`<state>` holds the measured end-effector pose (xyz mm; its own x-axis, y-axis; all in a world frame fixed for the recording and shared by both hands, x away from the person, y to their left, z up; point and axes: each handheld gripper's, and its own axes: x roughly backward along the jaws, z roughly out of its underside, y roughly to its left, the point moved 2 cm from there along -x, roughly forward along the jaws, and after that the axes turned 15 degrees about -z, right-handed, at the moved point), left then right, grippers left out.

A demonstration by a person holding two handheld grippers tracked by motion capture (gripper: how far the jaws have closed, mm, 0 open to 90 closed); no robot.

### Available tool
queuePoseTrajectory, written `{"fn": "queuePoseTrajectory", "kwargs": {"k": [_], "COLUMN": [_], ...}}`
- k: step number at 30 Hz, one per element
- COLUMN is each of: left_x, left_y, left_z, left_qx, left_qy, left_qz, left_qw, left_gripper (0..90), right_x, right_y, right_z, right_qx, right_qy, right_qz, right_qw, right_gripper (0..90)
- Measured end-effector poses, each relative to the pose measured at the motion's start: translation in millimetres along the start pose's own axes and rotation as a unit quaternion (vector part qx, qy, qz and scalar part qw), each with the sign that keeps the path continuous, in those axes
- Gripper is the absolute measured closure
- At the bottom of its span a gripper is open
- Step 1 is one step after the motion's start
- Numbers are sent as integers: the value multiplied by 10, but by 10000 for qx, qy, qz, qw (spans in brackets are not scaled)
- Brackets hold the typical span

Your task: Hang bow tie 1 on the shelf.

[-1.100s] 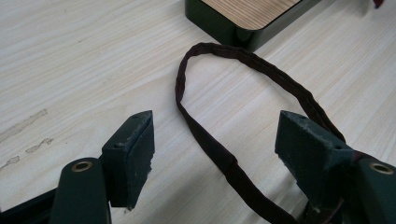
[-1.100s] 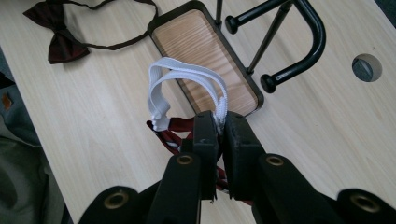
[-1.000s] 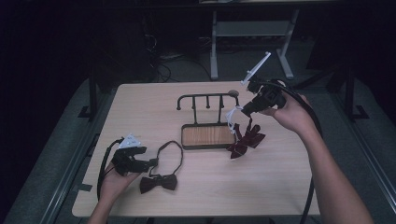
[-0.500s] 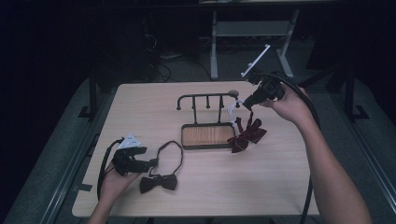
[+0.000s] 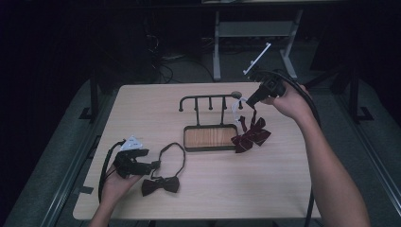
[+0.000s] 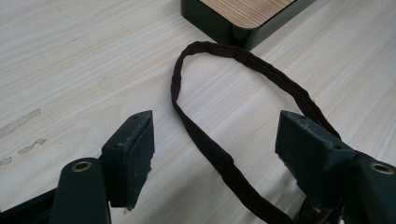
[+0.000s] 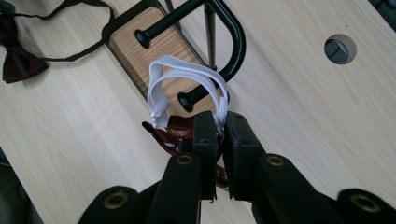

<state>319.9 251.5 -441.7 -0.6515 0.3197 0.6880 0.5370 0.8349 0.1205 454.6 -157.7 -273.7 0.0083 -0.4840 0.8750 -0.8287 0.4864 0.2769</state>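
A pale wood-grain tabletop (image 5: 208, 189) is standing in a dark room, with a grey metal frame (image 5: 222, 33) and loose cables on the floor beyond its far edge. A round hole (image 7: 340, 48) is showing in the tabletop near that edge, just past the right claw.

The right claw (image 5: 249, 100) is hovering over the far right part of the tabletop, clenched on the white elastic band (image 7: 187, 77) of a dark red striped bow tie (image 5: 250, 135). The bow is hanging just below that claw, its lower end touching the tabletop. In the right gripper view the white band is looping out ahead of the jaws and around a knobbed peg of a black metal hanger rack (image 5: 208, 100), which is rising from a dark-rimmed rectangular base with a wood-look top (image 5: 210, 137).

The left claw (image 5: 153, 165) is resting low near the front left corner, its jaws standing wide apart and gripping nothing. A dark brown bow tie (image 5: 161, 185) is lying flat just beside it, and its thin brown neck strap (image 6: 224, 116) is curving across the tabletop between the spread jaws, reaching out toward the corner of the rack base ahead. Faint scuff marks (image 6: 23, 123) are showing on the wood to the left of that claw. The person's forearms are coming in from the near edge, a black cable trailing along the right one.
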Motion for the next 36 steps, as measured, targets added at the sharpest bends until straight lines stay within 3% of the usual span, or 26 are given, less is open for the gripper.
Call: {"fn": "queuePoseTrajectory", "kwargs": {"k": [8, 19, 36], "left_x": [-3, 5, 2], "left_y": [-2, -21, -33], "left_z": [-1, -5, -5], "left_qx": [-23, 38, 26], "left_qy": [-21, -55, -25], "left_qz": [2, 16, 14], "left_qw": [10000, 10000, 10000], "left_gripper": [287, 287, 287], "right_x": [-28, -79, -82], "right_y": [-77, -79, -50], "right_z": [-1, -8, 138], "right_qx": [-92, -109, -29], "right_qy": [-50, -40, -186], "right_qz": [68, 165, -39], "right_qw": [9999, 9998, 9998], "right_gripper": [832, 813, 796]}}
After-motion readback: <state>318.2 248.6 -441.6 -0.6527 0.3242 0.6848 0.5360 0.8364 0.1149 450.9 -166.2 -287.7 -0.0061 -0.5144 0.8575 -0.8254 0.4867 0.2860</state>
